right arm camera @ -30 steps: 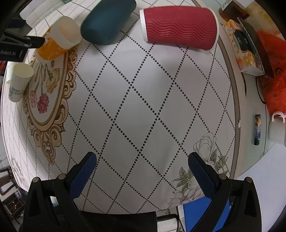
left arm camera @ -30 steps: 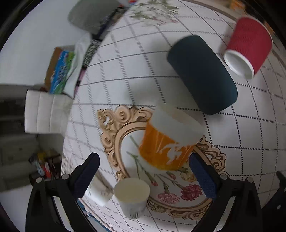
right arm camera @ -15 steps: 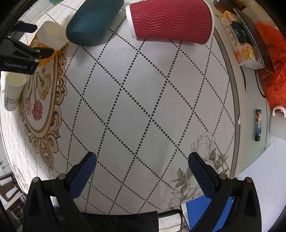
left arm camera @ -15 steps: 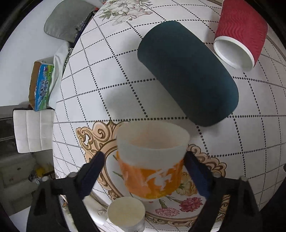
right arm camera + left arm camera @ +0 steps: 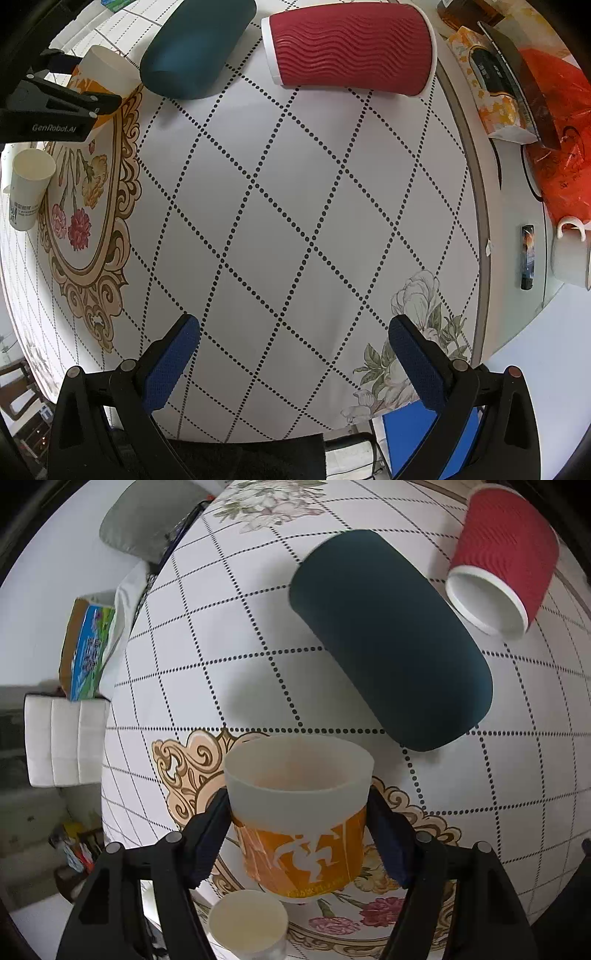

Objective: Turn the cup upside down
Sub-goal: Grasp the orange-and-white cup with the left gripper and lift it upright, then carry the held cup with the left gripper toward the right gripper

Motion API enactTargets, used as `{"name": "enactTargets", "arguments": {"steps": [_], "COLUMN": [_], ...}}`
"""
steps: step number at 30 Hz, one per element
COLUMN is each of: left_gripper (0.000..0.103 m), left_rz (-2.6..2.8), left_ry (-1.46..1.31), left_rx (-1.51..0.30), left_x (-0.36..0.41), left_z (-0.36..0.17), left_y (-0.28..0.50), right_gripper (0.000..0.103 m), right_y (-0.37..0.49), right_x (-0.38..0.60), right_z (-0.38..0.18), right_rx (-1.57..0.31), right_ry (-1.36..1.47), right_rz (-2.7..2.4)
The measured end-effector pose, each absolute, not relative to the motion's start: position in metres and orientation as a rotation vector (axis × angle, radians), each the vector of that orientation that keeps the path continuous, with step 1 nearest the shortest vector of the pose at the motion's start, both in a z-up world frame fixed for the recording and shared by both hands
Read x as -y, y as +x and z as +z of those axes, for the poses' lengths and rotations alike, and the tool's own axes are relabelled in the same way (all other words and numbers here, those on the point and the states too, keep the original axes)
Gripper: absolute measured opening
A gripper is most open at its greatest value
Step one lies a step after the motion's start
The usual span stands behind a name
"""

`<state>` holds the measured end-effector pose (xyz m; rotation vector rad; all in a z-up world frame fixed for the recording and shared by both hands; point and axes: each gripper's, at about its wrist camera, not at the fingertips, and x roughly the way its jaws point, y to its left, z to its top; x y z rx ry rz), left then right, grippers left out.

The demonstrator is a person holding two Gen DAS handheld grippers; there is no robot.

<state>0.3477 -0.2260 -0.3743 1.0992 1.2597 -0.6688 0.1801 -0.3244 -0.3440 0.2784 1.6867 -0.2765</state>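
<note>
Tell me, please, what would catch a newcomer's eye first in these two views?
Probably the orange-and-white cup, upright and mouth-up, clamped between the left gripper's blue pads over the tablecloth's gold floral medallion. Next, beyond it, the big dark teal cylinder and the red ripple cup, both lying on their sides. The right gripper hangs open and empty over the dotted tablecloth.
</note>
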Motion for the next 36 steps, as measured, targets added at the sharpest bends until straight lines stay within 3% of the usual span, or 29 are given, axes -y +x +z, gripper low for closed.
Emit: {"name": "enactTargets", "arguments": {"steps": [14, 23, 36], "left_gripper": [0.07, 0.07, 0.07], "left_rz": [-0.587, -0.502, -0.265], "left_ry": [0.747, 0.462, 0.016], "left_rx": [-1.426, -1.578, -1.78], "left_x": [0.199, 0.167, 0.115], "left_z": [-0.319, -0.291, -0.336], "left_y": [0.358, 0.321, 0.229], "right_gripper": [0.103, 0.103, 0.103], "right_y": [0.167, 0.151, 0.12], "right_x": [0.332, 0.349, 0.349], "right_z": [-0.317, -0.316, -0.328], "right_rx": [-1.634, -1.61, -1.638], "right_ry": [0.317, 0.354, 0.252], "right_rz": [-0.331, -0.313, -0.158]}}
